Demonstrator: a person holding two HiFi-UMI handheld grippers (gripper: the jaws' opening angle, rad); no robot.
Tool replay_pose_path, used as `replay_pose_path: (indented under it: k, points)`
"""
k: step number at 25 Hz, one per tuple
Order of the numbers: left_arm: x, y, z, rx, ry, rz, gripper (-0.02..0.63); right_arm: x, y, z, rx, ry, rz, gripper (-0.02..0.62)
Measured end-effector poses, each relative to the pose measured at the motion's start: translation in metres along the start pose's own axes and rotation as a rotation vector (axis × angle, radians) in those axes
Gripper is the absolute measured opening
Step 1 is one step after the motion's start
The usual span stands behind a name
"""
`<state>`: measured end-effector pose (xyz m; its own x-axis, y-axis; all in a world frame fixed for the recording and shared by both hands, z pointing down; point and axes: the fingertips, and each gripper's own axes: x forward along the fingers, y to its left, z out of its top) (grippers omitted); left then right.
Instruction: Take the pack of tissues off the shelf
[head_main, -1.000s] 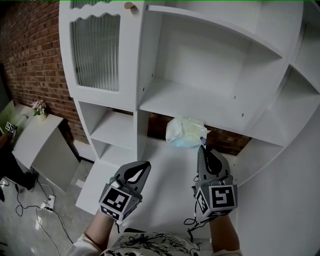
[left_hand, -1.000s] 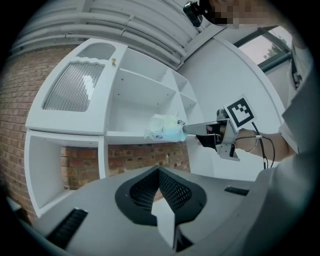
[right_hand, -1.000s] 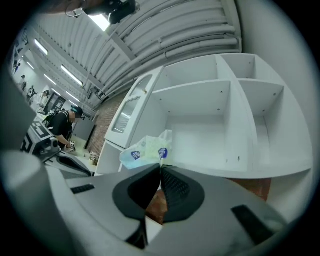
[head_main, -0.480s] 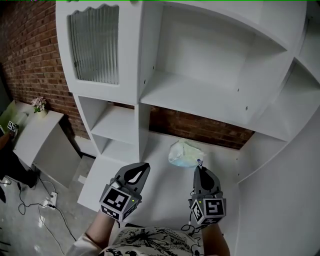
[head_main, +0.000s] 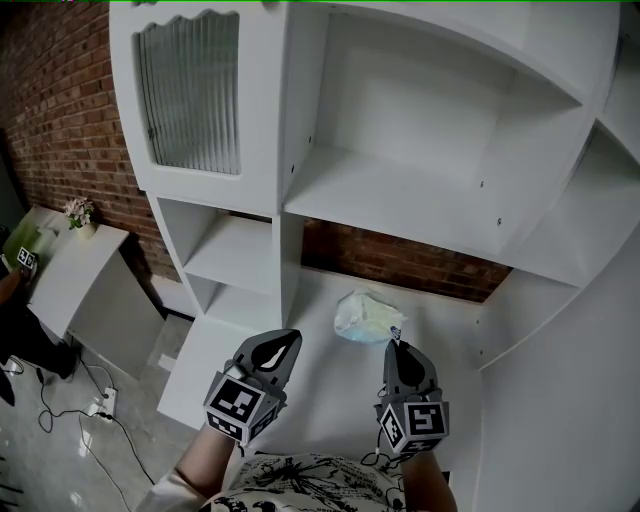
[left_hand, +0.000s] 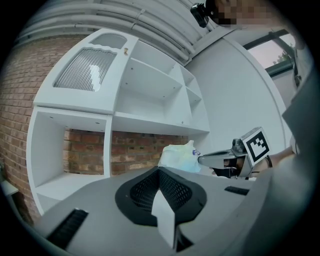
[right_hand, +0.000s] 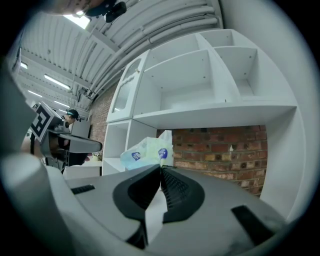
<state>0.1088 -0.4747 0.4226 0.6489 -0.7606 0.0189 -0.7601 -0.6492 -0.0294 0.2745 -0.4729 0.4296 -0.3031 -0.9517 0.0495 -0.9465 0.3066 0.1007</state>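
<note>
The place looks like a home corner set up inside a big hall or workshop. A tall white shelf unit with a ribbed glass door stands against a red brick wall. At the far left, a small white table carries a flower pot. Above all this there is a ribbed metal roof with long strip lights. On the grey floor at the near left, loose cables run to a power strip.
</note>
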Motion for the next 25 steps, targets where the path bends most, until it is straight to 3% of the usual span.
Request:
replay_pose_path:
  k: [19,25]
  points:
    - [0.018,-0.002,-0.010,-0.024,0.043,-0.045,0.005,0.012,0.007,-0.003,0.049,0.010,0.052,0.008]
    - [0.021,-0.001,-0.006,-0.019,0.021,-0.032,0.005,0.014,0.006,-0.003,0.048,0.012,0.065,0.008]
